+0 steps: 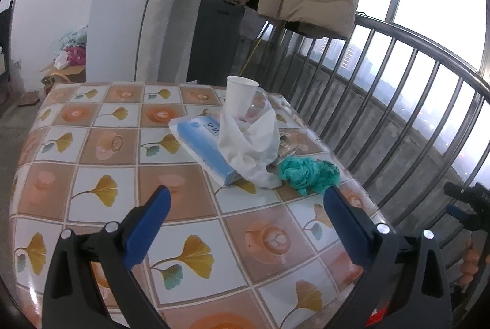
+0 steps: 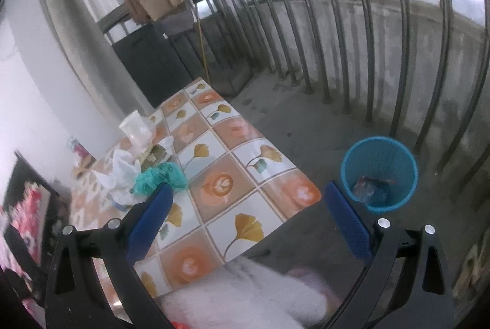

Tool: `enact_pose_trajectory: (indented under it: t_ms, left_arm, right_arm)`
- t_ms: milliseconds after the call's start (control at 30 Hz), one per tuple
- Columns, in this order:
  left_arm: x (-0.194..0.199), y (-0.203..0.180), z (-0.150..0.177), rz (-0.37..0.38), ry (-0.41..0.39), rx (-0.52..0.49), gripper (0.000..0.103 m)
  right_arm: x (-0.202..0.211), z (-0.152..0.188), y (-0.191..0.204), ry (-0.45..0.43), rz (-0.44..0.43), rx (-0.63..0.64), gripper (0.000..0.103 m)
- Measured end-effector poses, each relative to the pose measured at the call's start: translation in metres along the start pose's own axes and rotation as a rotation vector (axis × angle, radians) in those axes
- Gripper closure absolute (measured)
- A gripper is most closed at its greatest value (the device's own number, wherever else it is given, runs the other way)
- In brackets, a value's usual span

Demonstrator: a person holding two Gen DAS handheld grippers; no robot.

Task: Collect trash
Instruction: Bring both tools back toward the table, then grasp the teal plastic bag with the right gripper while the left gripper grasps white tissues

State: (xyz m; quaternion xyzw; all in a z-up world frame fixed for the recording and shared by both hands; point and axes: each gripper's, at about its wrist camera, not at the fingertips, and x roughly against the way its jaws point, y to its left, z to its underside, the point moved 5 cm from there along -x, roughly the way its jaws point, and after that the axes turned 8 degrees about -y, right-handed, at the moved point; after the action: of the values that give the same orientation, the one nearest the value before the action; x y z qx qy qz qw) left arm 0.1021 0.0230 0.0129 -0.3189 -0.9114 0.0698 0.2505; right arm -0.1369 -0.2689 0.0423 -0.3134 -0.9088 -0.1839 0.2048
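Table [image 1: 92, 145]: teal wad [image 1: 307, 173] ahead, tongs [image 1: 247, 200] apart.

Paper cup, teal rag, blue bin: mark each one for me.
Paper cup [image 1: 239, 95], left wrist view, on its white side wall.
Teal rag [image 1: 307, 174], left wrist view, middle of the crumpled bundle.
Blue bin [image 2: 408, 176], right wrist view, on its mesh wall.

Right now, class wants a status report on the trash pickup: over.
Left gripper open, empty; right gripper open, empty. Teal wad and white bag on table. Blue bin on floor, path clear.
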Motion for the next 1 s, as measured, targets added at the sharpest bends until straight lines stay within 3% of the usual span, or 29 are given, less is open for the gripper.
enact_pose_trajectory:
  t_ms: [300,400,567,767,1000]
  left_arm:
    - [-0.025,-0.015,0.013,0.045,0.098,0.008,0.005]
    - [-0.038,-0.019,0.011,0.069,0.119,0.037,0.005]
    - [-0.053,-0.008,-0.01,0.043,0.099,0.08,0.005]
    - [-0.079,-0.01,-0.04,0.072,0.069,0.011,0.008]
    - [-0.139,0.009,-0.039,-0.004,0.183,0.035,0.03]
  right_arm:
    - [-0.027,0.019,0.024,-0.024,-0.025,0.208,0.008]
    - [-0.039,0.02,0.039,0.0,-0.085,0.246,0.008]
    - [-0.071,0.018,0.067,0.09,-0.203,0.27,0.008]
    - [-0.119,0.017,0.092,0.228,-0.375,0.143,0.017]
    - [-0.161,0.024,0.099,0.364,-0.433,-0.016,0.028]
